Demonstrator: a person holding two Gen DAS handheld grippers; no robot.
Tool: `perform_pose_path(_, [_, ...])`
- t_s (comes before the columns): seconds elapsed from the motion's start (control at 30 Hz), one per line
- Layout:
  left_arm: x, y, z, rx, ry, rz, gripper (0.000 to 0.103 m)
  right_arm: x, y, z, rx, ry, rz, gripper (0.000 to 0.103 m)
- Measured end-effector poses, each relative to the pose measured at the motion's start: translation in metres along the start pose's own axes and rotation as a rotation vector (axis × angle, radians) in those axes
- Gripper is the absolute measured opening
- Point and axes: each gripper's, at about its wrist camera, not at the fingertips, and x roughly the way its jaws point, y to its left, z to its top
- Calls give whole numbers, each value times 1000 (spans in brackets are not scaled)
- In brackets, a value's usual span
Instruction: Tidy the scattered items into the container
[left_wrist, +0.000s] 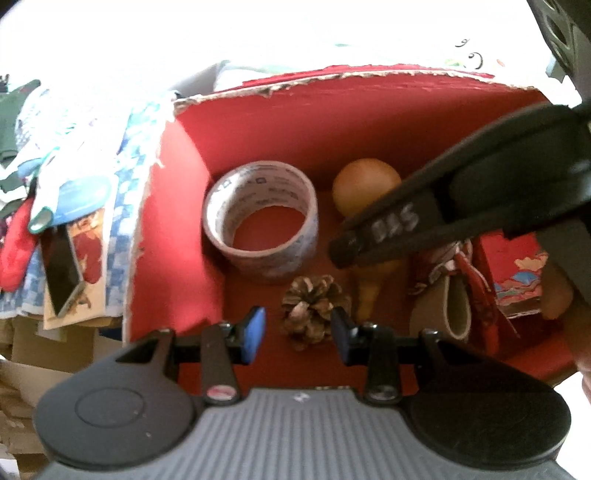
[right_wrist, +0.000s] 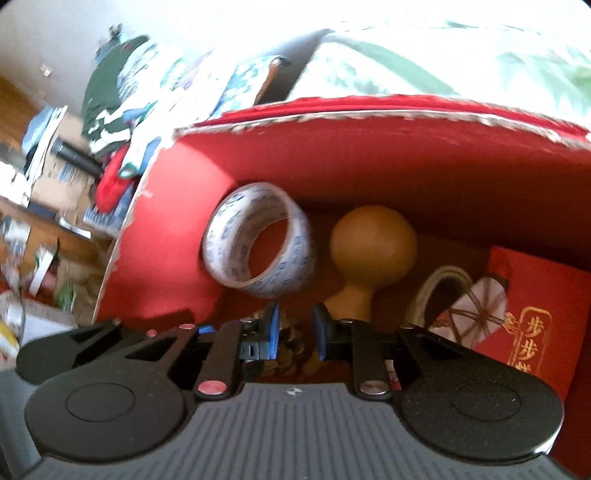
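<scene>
The container is a red cardboard box (left_wrist: 166, 236) (right_wrist: 406, 166) with torn edges. On its floor lie a tape roll (left_wrist: 260, 221) (right_wrist: 258, 243), a wooden gourd (left_wrist: 364, 184) (right_wrist: 373, 243), a pine cone (left_wrist: 314, 314) (right_wrist: 291, 347), a red packet (right_wrist: 528, 317) and a small patterned pouch (right_wrist: 476, 314). My left gripper (left_wrist: 298, 335) points down into the box with the pine cone between its blue pads. Red floor shows between the cone and the left pad. My right gripper (right_wrist: 295, 332) (left_wrist: 343, 251) hovers over the gourd's neck, a narrow gap between its pads and nothing held.
Left of the box lies a heap of cloth, papers and small packets (left_wrist: 66, 206) (right_wrist: 122, 122). A light floral fabric (right_wrist: 443, 55) lies behind the box. Cardboard and clutter (right_wrist: 44, 236) fill the far left. A cardboard ring (left_wrist: 450, 310) rests by the pouch.
</scene>
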Motion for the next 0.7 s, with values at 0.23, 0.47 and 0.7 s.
perform_pose_path(0.23, [4,1,-4,-1,-12,39,43,-2,1,-1,-1,-16,-30,20])
perform_pose_path(0.47, [3,3,-5,-4,-25,39,45,-4,3,-2,29,-44,-58,20])
perform_pose_path(0.7, [12,3,-2,3,-22,33,45,-6,2,-4,29,-56,-76,21])
